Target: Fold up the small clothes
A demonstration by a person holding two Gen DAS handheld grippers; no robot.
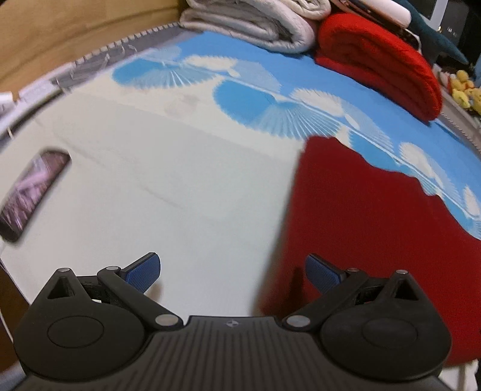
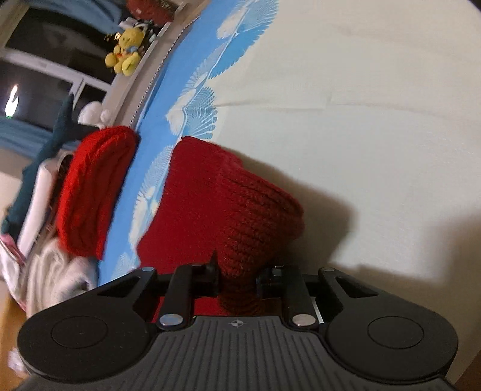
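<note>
A dark red knitted garment [image 2: 222, 204] lies on the cream and blue bed sheet [image 2: 360, 120]. My right gripper [image 2: 237, 282] is shut on a bunched fold of that knit, which rises into a hump just beyond the fingers. In the left wrist view the same red garment [image 1: 360, 225] spreads over the right side of the sheet [image 1: 168, 186]. My left gripper [image 1: 233, 272] hangs open above the sheet at the garment's left edge; its blue pads [image 1: 144, 269] hold nothing, and the right pad sits over the red cloth.
A folded bright red knit [image 1: 381, 63] and folded grey-white cloths [image 1: 255, 27] are stacked at the far edge of the bed. A phone [image 1: 33, 192] lies on the sheet at the left. Yellow plush toys [image 2: 126, 51] sit on a ledge beyond the bed.
</note>
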